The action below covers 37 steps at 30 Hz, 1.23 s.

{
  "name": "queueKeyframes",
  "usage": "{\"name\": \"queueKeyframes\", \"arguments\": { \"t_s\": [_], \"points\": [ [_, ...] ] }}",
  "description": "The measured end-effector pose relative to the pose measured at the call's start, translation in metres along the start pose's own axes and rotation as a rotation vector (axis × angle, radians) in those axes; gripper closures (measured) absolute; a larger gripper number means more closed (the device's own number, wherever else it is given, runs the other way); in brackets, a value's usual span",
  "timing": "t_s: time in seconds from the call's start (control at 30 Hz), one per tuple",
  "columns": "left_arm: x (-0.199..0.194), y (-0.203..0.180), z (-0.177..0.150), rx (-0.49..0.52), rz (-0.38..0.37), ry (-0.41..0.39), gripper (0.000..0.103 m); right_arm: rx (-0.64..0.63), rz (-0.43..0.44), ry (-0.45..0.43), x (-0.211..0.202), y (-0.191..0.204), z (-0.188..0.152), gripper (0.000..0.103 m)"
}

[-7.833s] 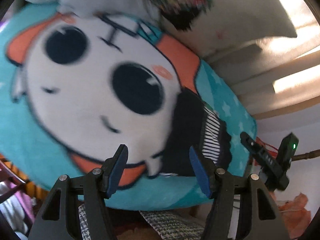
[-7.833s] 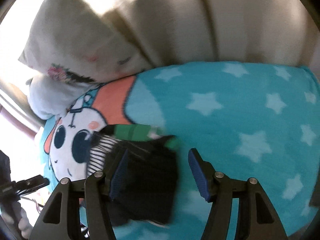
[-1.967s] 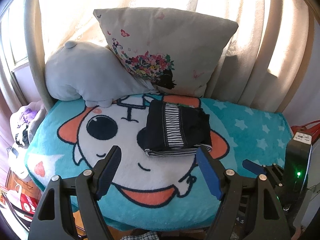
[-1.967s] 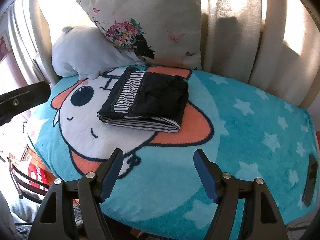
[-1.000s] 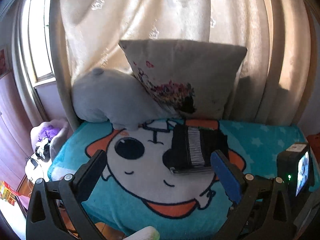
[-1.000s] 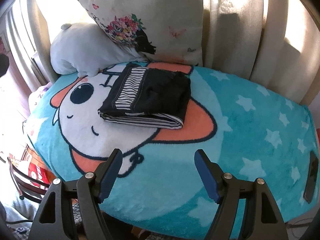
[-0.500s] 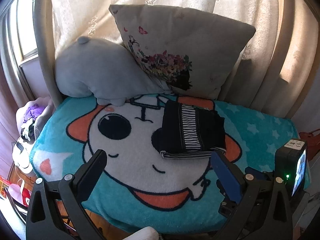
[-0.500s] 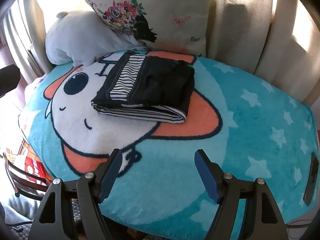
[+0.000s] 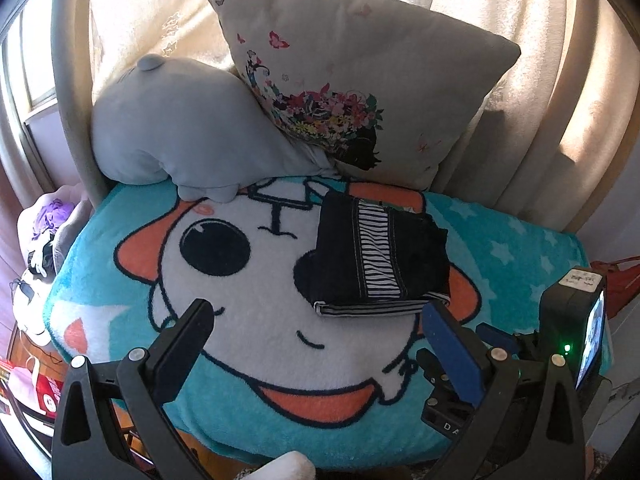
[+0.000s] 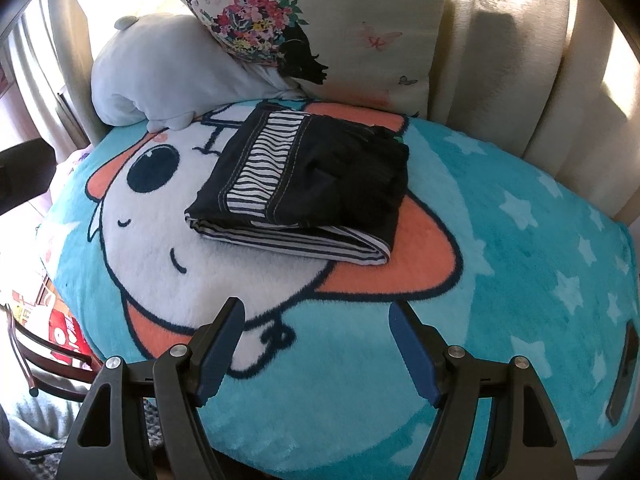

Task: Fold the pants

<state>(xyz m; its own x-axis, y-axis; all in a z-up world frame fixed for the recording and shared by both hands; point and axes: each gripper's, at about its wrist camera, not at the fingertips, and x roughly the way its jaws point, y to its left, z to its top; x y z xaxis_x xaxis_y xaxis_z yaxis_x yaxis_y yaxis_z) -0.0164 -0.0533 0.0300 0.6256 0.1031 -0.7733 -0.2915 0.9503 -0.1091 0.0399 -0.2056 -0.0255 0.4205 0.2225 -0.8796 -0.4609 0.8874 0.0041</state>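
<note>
The pants (image 9: 380,256) (image 10: 312,192) are dark with a black-and-white striped band and lie folded into a compact rectangle on a turquoise cartoon blanket (image 9: 256,320) (image 10: 500,280). My left gripper (image 9: 316,320) hangs wide open, well short of the pants, nothing between its blue pads. My right gripper (image 10: 316,320) is also open and empty, hovering over the blanket's near edge, apart from the folded bundle. In the left wrist view, part of the right gripper's body (image 9: 576,340) with a green light shows at the lower right.
A floral cushion (image 9: 360,92) (image 10: 320,20) and a grey plush pillow (image 9: 180,132) (image 10: 172,72) lean against cream curtains (image 9: 560,60) behind the pants. Clutter and a chair frame (image 10: 40,352) sit below the blanket's left edge. A dark object (image 10: 618,372) lies at the blanket's right edge.
Over the last second both cameras drifted slightly nearer and lower toward the blanket. The folded pants have not moved, and both grippers stay open and empty.
</note>
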Motion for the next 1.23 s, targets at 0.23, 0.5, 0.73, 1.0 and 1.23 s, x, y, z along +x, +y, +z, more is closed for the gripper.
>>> {"name": "queueKeyframes", "arguments": {
  "t_s": [0.23, 0.5, 0.73, 1.0, 1.23],
  "points": [
    [0.01, 0.004, 0.0, -0.021, -0.018, 0.036, 0.0, 0.002, -0.001, 0.013, 0.009, 0.002, 0.001, 0.024],
    [0.026, 0.009, -0.005, -0.074, -0.053, 0.112, 0.0, -0.007, -0.002, 0.027, 0.013, -0.001, -0.002, 0.024],
    [0.034, 0.009, -0.014, -0.085, -0.057, 0.16, 0.0, -0.013, -0.001, 0.039, 0.016, -0.002, -0.007, 0.024],
    [0.039, 0.01, -0.015, -0.088, -0.061, 0.18, 0.0, -0.014, -0.003, 0.034, 0.016, -0.002, -0.008, 0.024],
    [0.047, 0.013, -0.012, -0.088, -0.057, 0.196, 0.0, -0.017, 0.004, 0.017, 0.016, 0.0, -0.001, 0.024]
  ]
}}
